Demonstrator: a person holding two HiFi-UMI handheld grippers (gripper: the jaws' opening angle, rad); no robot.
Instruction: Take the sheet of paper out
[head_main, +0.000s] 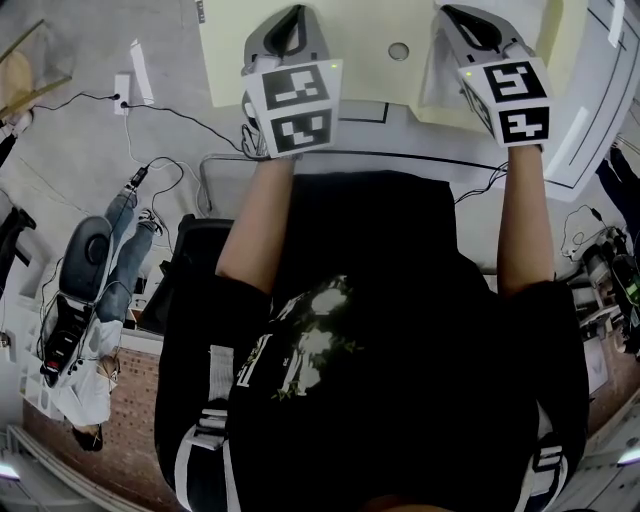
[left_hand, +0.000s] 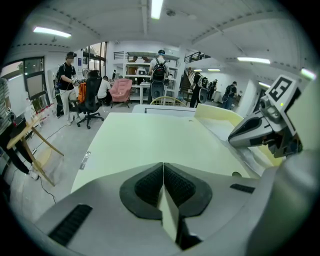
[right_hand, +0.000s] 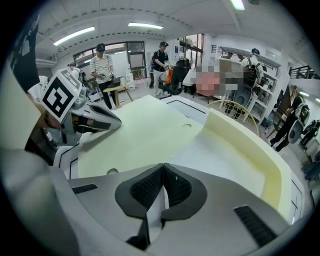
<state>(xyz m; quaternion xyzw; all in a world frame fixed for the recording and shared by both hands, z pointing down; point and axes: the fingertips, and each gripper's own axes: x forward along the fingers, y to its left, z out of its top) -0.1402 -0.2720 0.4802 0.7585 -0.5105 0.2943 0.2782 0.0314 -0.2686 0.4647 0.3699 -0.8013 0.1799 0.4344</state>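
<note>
The pale green rectangular surface (head_main: 370, 20) carries the work. A pale yellow cover (right_hand: 272, 172), apparently a folder lying open, occupies the right side of the surface up to its near edge. The white sheet of paper (right_hand: 220, 155) lies flat inside this cover, its left edge beside bare surface.

The right hand-held gripper (right_hand: 163, 167) hovers over the near edge of the sheet. Its jaws are together, with nothing clamped between the pads. The left hand-held gripper (left_hand: 163, 166) hovers over bare surface near the near edge, its jaws likewise together and empty.

Judged procedure:
1. Part the right jaws.
2. Pinch the sheet's free near edge only, excluding the cover.
3. Steady the cover with the left hand-held gripper.
4. Draw the sheet out low and slowly to avoid creasing.
</note>
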